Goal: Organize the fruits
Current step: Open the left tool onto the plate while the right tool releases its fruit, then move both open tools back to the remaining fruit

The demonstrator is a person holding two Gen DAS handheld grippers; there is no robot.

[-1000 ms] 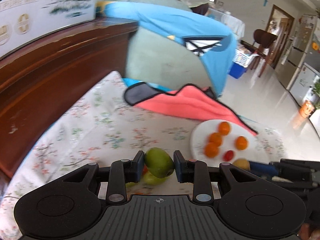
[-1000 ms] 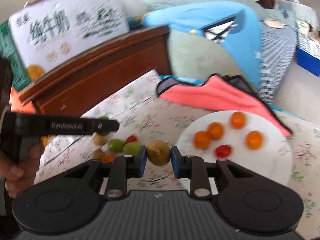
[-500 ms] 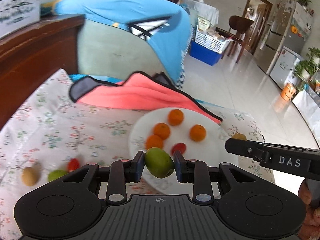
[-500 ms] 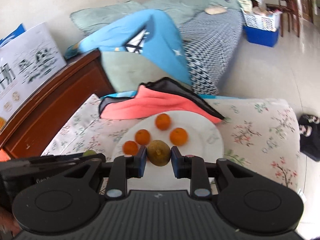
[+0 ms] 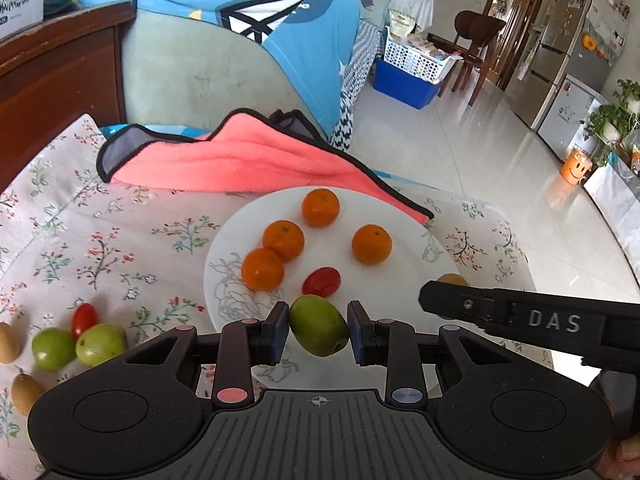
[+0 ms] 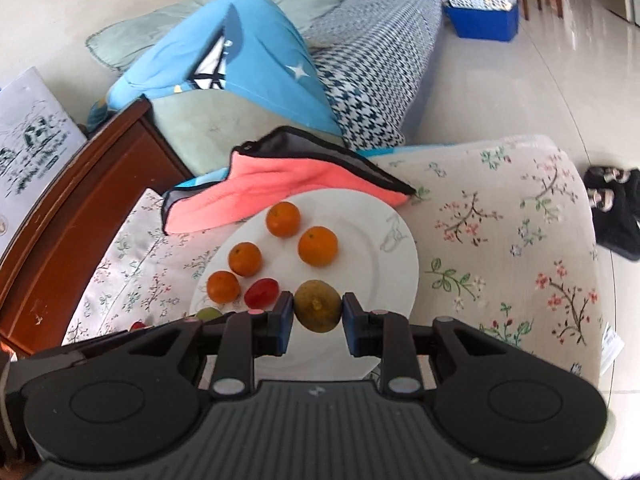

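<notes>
Holding a smooth green oval fruit [image 5: 319, 330], the left gripper [image 5: 319, 332] hangs over the near edge of the round white plate [image 5: 404, 216]; the right gripper [image 6: 318, 312] pinches a brownish-yellow fruit [image 6: 318, 311]. Lower each onto bare plate, away from the oranges, then release gently so that they do not roll.

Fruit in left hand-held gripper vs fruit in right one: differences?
Colour: the green fruit in the left hand-held gripper is smooth bright green; the brown fruit in the right hand-held gripper is dull olive-brown.
Shape: the green fruit is elongated and tilted; the brown fruit is rounder, stem nub facing the camera.
Shared: both clamped, above the white plate.
</notes>
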